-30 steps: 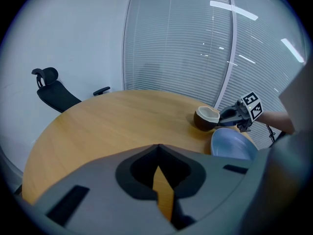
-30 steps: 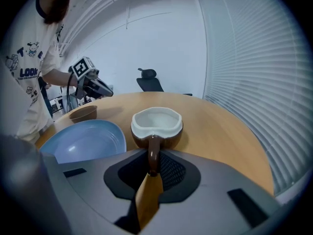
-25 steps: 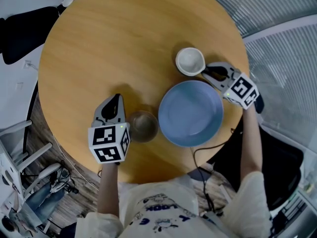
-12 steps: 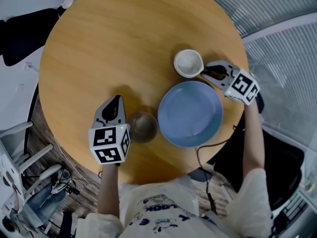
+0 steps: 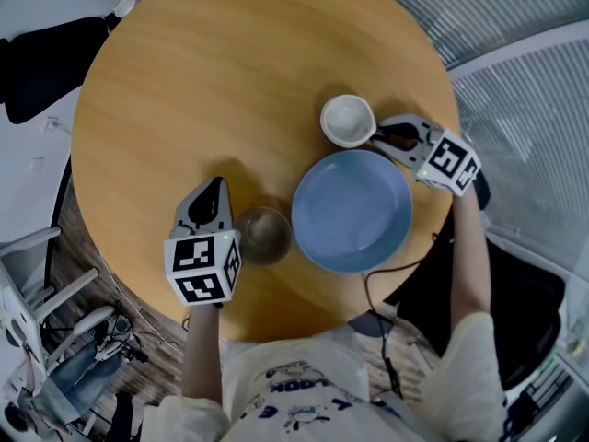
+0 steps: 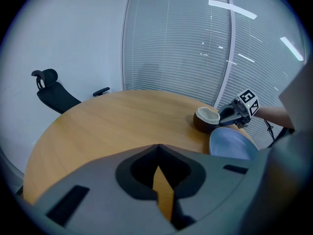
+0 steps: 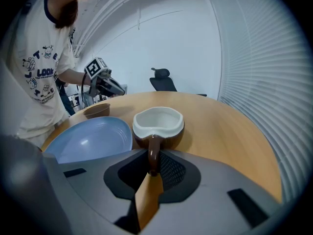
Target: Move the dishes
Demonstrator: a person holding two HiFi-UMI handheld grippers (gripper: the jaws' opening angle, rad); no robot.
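A brown saucepan with a white inside (image 5: 348,120) stands on the round wooden table (image 5: 212,81), just beyond the blue plate (image 5: 352,212). My right gripper (image 5: 386,136) is shut on its short brown handle (image 7: 153,152), which runs back between the jaws in the right gripper view. A small brown bowl (image 5: 265,235) sits left of the plate. Just left of that bowl rests my left gripper (image 5: 216,187), shut with nothing in it. The left gripper view shows the saucepan (image 6: 207,119) and the plate (image 6: 230,143) at the far right.
A black office chair (image 5: 46,58) stands off the table's far left edge. A glass wall with blinds (image 6: 186,43) runs behind the table. The person's torso is at the near edge, with cables (image 5: 110,334) on the floor to the left.
The saucepan and my right gripper have slid slightly to the left on the table. The left gripper, bowl and plate have stayed put.
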